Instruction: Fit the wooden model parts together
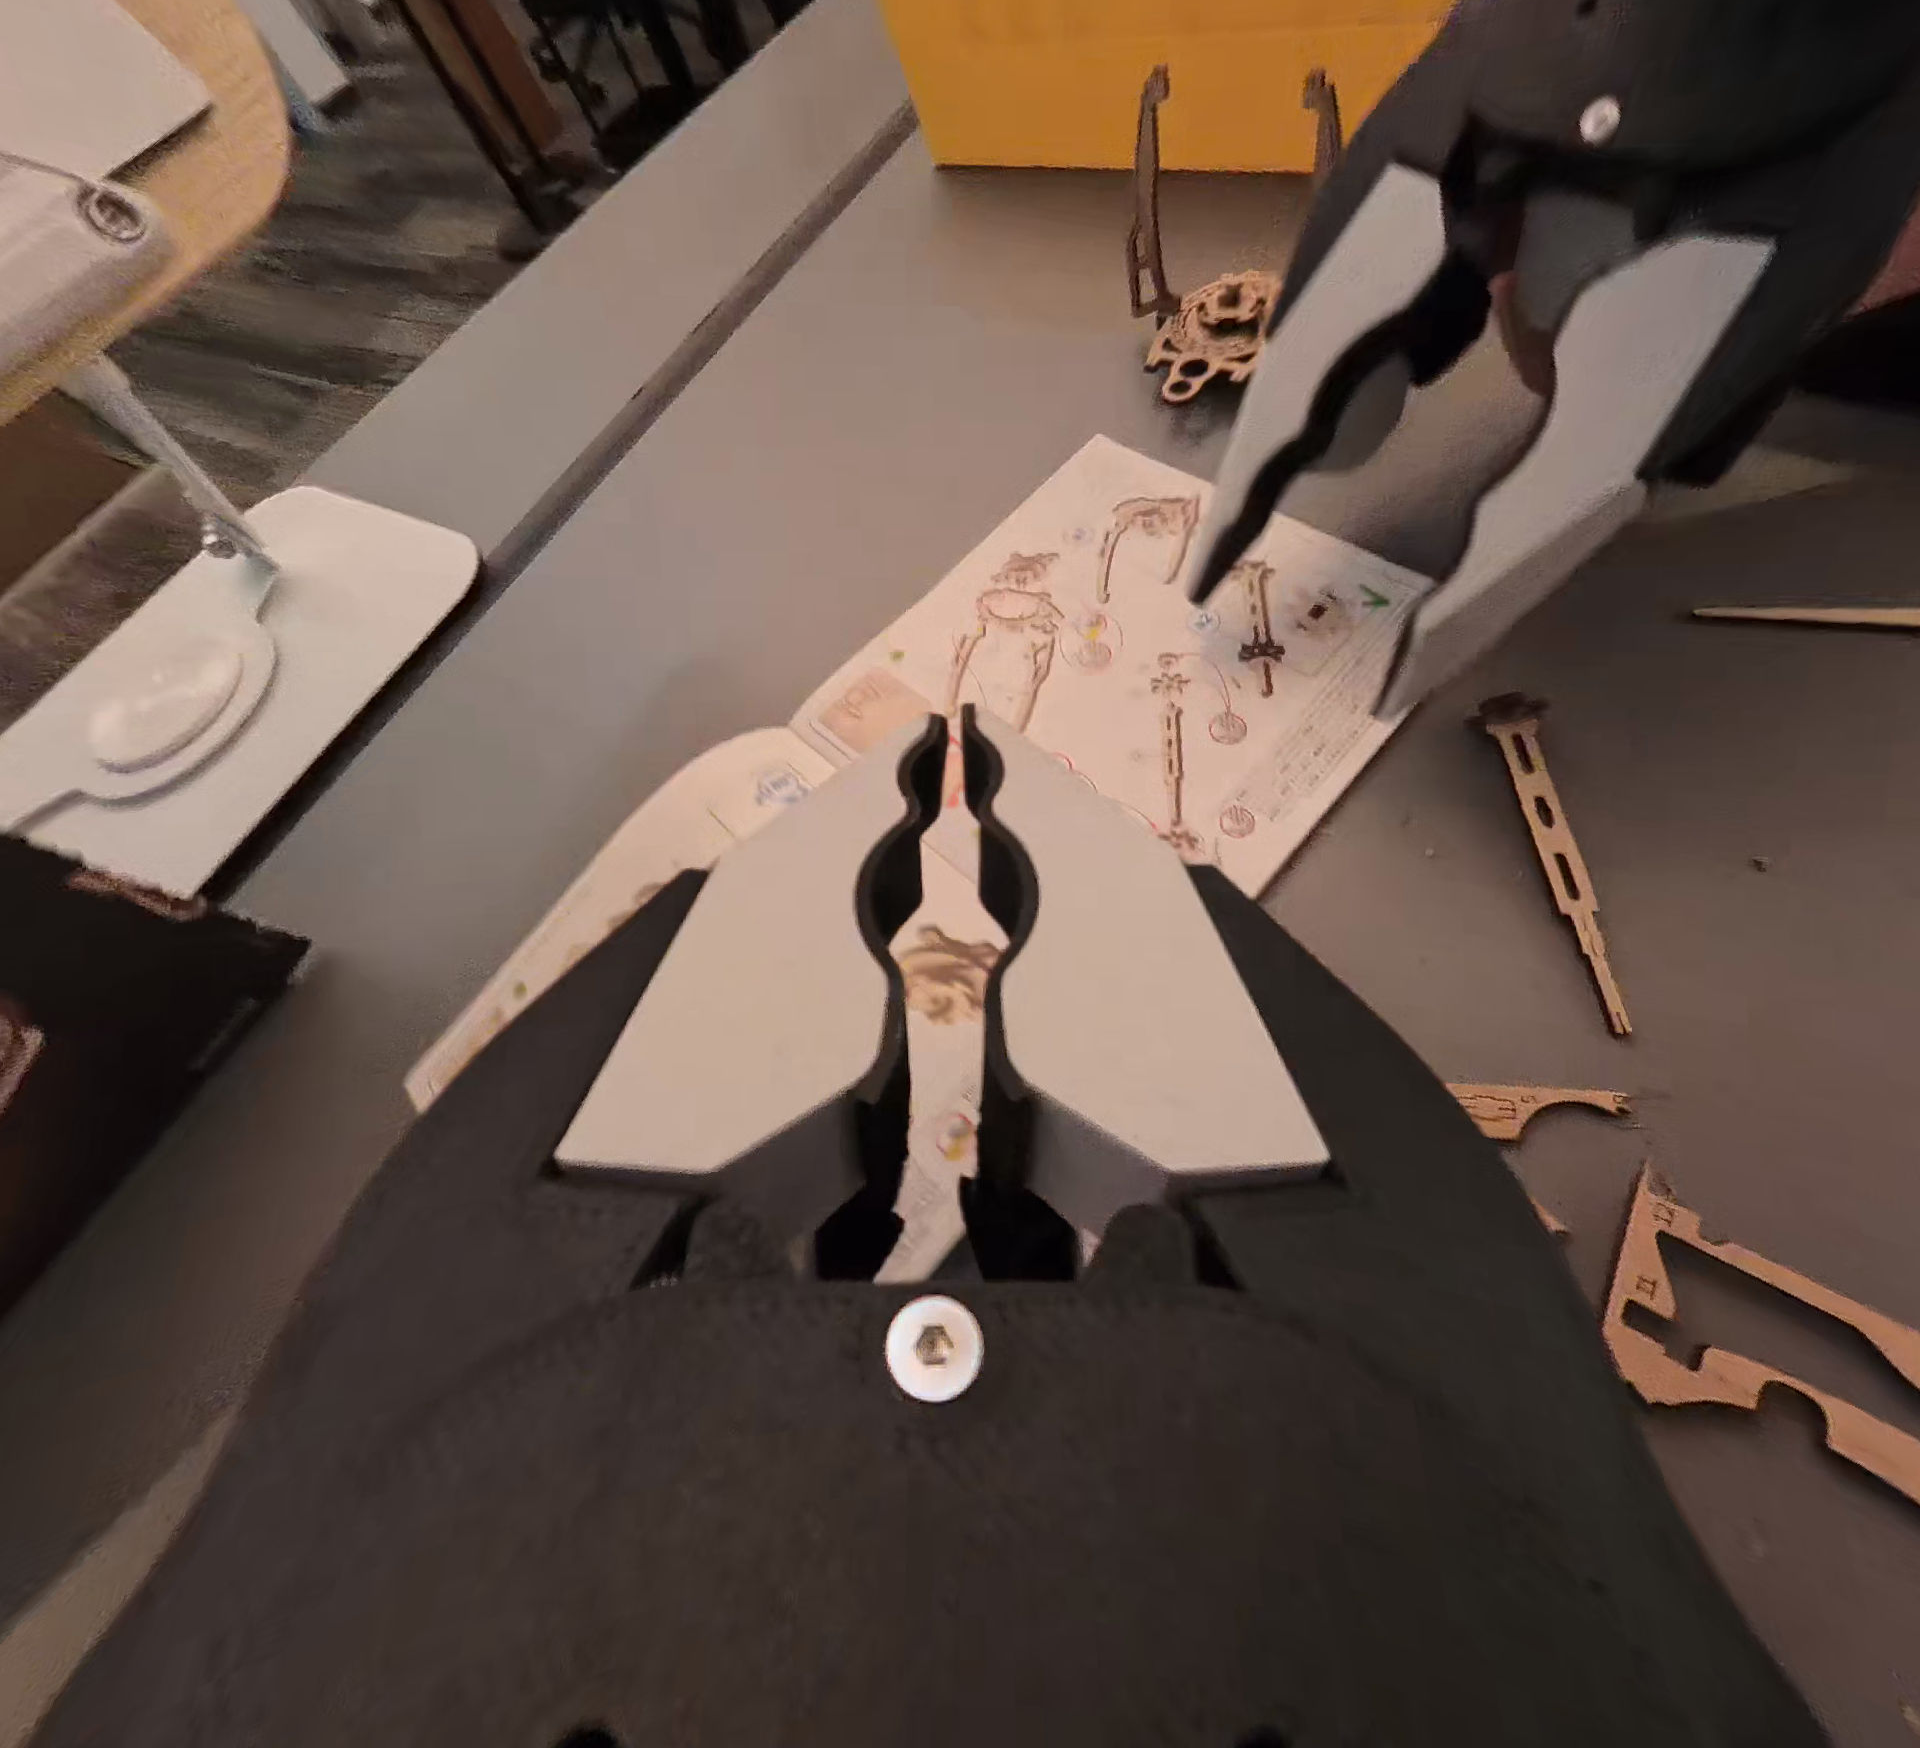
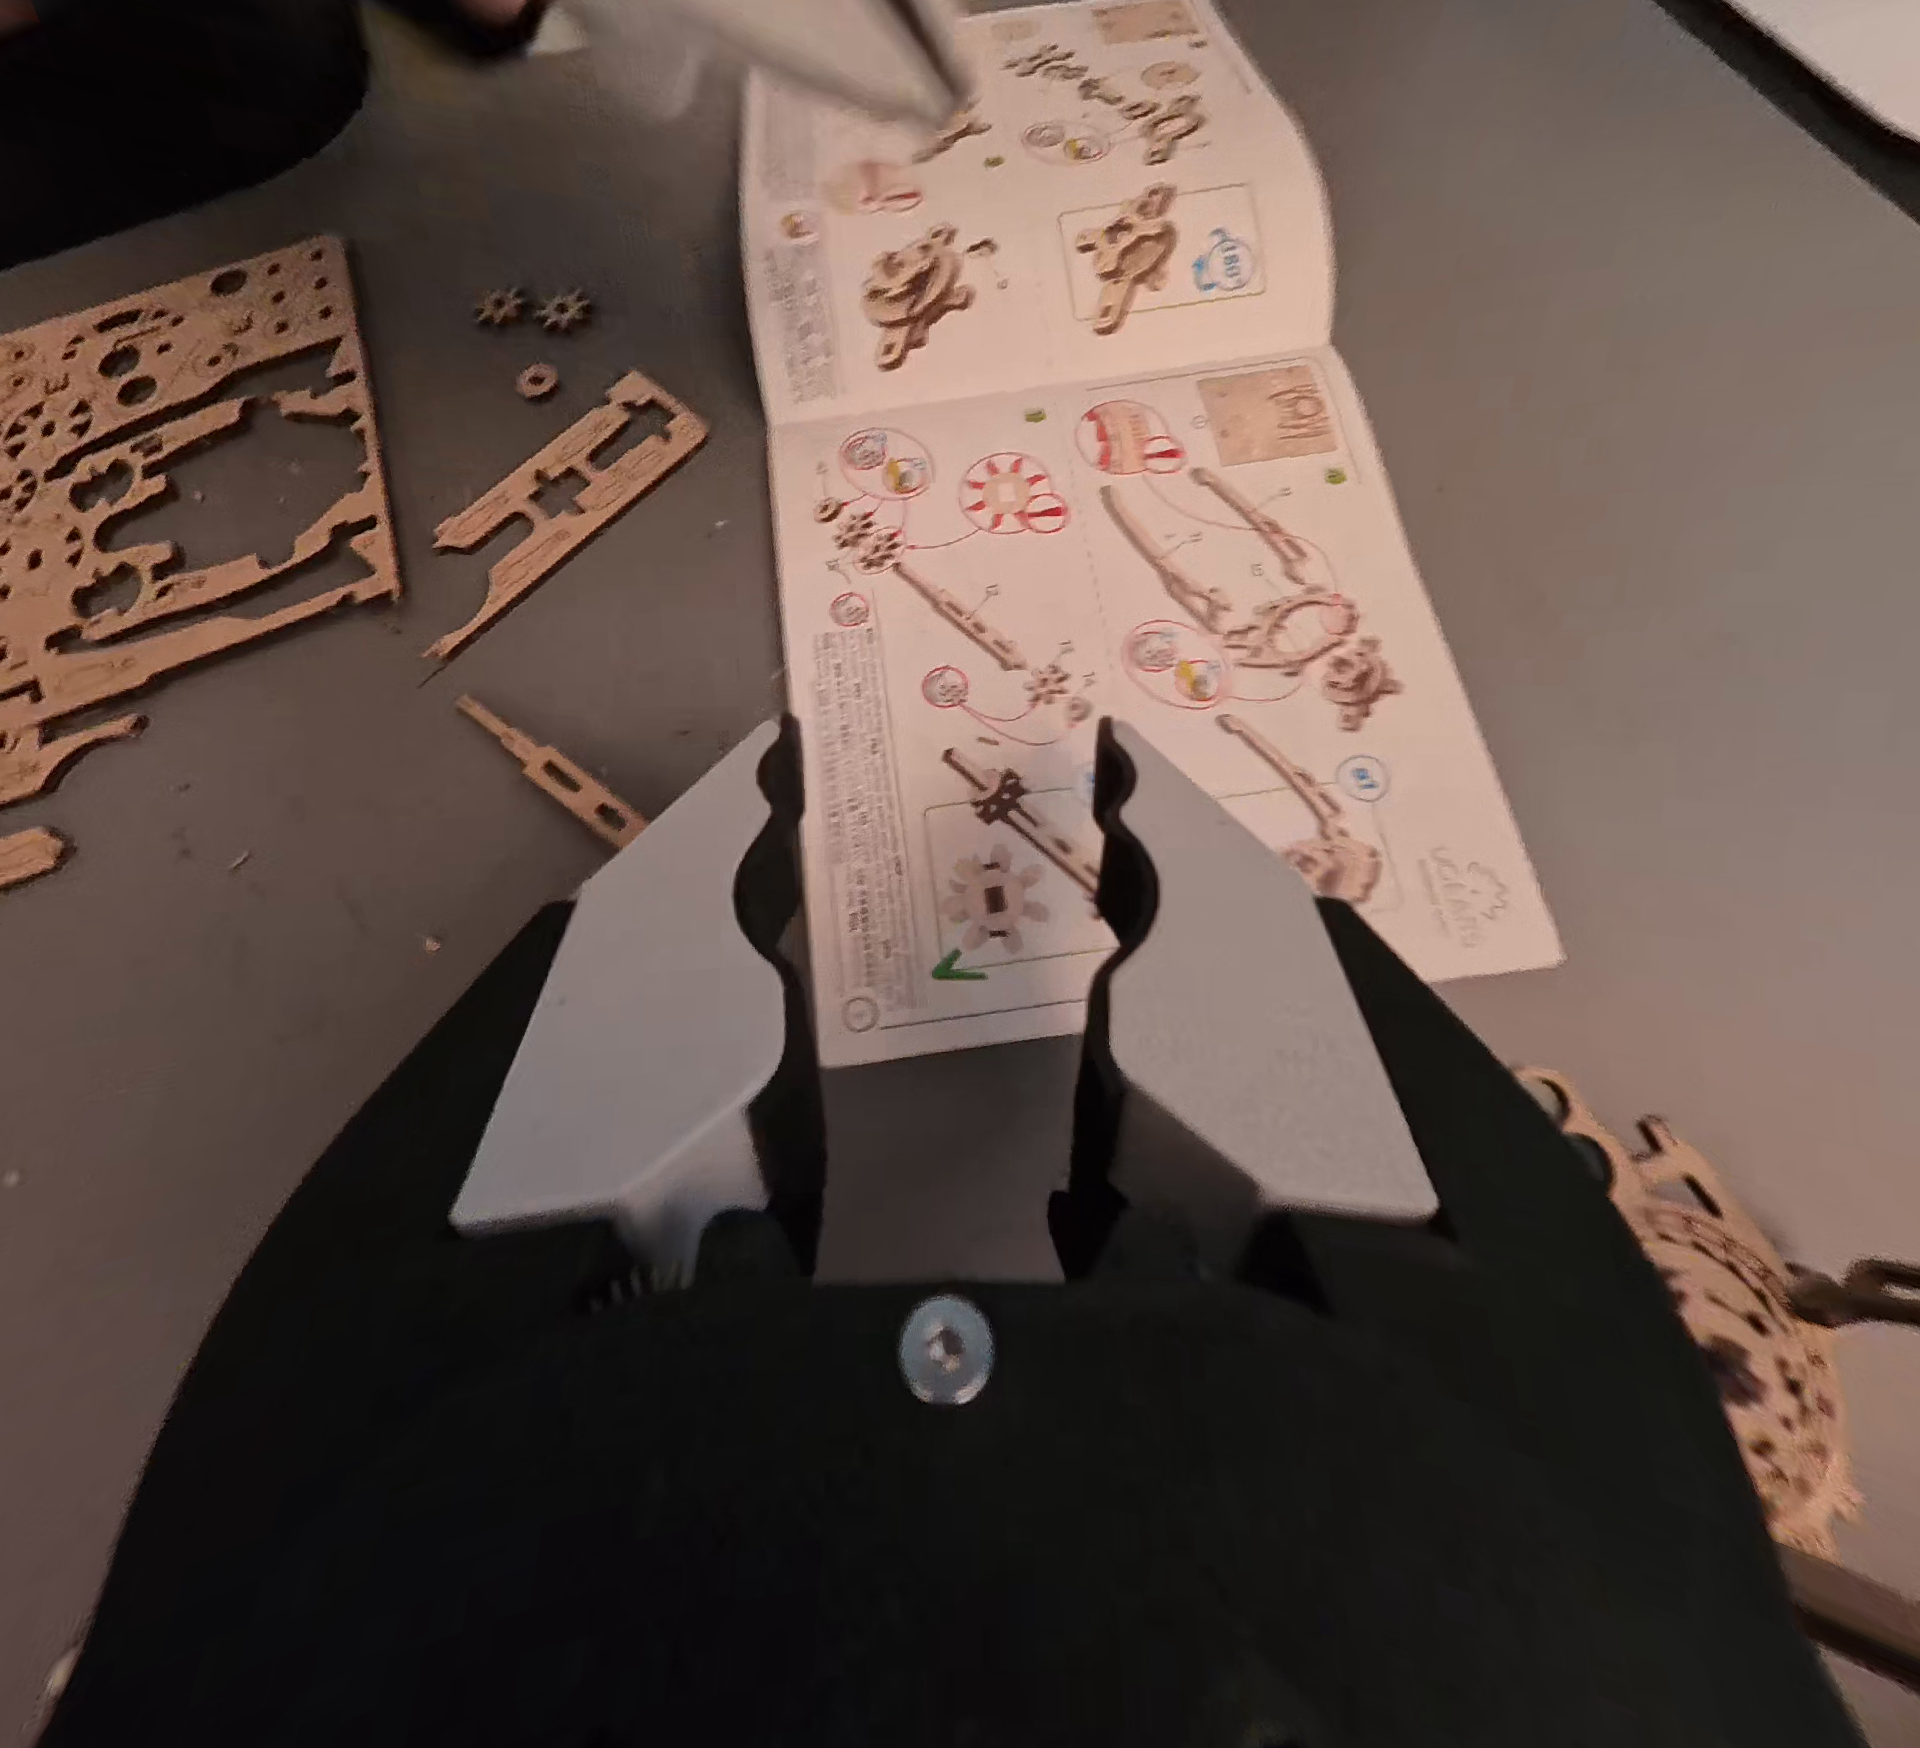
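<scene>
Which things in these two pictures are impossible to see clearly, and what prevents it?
- Left claw, right wrist view: motion blur smears it; its opening is unreadable there.
- Punched wooden sheet, right wrist view: the left edge cuts it off.
- Openwork wooden assembly, right wrist view: the right claw body covers part.
- Yellow bin, left wrist view: its wall hides the inside.

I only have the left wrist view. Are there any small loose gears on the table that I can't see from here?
Observer: Yes. The right wrist view shows two small gears side by side on the table, left of the instruction sheet.
Operator: Anything else lying close to them?
Observer: A small wooden ring lies on the table just below the gears in that view, apart from them.
</scene>
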The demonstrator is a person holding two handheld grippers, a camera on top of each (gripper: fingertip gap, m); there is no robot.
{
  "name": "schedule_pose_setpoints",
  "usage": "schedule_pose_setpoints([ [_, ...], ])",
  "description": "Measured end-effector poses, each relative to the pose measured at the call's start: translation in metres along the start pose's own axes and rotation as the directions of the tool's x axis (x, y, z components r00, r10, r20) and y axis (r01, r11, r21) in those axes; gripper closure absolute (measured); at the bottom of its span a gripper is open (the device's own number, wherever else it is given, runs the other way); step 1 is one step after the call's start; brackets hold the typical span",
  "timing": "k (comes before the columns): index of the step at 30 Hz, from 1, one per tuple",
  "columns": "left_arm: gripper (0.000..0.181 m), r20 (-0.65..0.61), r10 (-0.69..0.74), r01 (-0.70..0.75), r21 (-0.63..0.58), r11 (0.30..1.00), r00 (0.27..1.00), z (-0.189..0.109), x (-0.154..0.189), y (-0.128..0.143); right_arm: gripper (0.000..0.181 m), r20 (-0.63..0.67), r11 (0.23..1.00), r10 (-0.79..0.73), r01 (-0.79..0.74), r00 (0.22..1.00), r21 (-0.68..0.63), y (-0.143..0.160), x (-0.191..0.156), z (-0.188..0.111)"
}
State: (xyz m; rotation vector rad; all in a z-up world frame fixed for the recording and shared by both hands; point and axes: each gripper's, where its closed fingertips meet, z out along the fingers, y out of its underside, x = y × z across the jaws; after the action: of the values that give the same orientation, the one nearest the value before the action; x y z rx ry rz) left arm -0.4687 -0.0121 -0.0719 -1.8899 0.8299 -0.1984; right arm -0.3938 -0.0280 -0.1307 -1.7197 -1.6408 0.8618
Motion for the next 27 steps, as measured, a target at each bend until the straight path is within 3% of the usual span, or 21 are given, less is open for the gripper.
schedule_pose_setpoints([
  [4, 0.161, -0.159, 0.077, -0.115, -0.246, 0.962, 0.984, 0.041, -0.034, 0.004, 0.129, 0.046, 0.995, -0.091, 0.093, 0.995, -0.032, 0.004, -0.018, 0.005],
  [5, 0.164, -0.215, 0.035, -0.101, -0.304, 0.947, 0.976, 0.051, -0.042, 0.006, 0.129, 0.054, 0.993, -0.111, 0.113, 0.992, -0.037, 0.005, -0.022, 0.006],
  [6, 0.156, -0.296, -0.045, -0.07, -0.366, 0.928, 0.954, 0.059, -0.044, 0.007, 0.129, 0.065, 0.99, -0.131, 0.134, 0.989, -0.04, 0.006, -0.026, 0.008],
  [9, 0.151, -0.411, -0.276, -0.008, -0.569, 0.822, 0.869, 0.071, -0.054, 0.015, 0.129, 0.055, 0.983, -0.16, 0.164, 0.986, -0.079, 0.013, -0.027, 0.012],
  [12, 0.148, -0.453, -0.291, -0.112, -0.676, 0.729, 0.843, 0.076, -0.065, 0.033, 0.13, 0.045, 0.983, -0.161, 0.164, 0.986, -0.079, 0.013, -0.025, 0.012],
  [15, 0.149, -0.444, -0.365, -0.164, -0.789, 0.592, 0.818, 0.077, -0.068, 0.057, 0.13, 0.045, 0.984, -0.159, 0.162, 0.986, -0.073, 0.012, -0.025, 0.012],
  [16, 0.158, -0.437, -0.388, -0.17, -0.812, 0.559, 0.811, 0.076, -0.069, 0.061, 0.13, 0.044, 0.984, -0.16, 0.162, 0.986, -0.071, 0.012, -0.025, 0.013],
  [21, 0.151, -0.48, -0.449, -0.253, -0.842, 0.476, 0.754, 0.061, -0.063, 0.063, 0.13, 0.046, 0.984, -0.161, 0.164, 0.986, -0.066, 0.012, -0.026, 0.013],
  [27, 0.169, -0.533, -0.505, -0.276, -0.823, 0.498, 0.679, 0.056, -0.051, 0.063, 0.13, 0.041, 0.983, -0.17, 0.172, 0.985, -0.064, 0.011, -0.026, 0.014],
])
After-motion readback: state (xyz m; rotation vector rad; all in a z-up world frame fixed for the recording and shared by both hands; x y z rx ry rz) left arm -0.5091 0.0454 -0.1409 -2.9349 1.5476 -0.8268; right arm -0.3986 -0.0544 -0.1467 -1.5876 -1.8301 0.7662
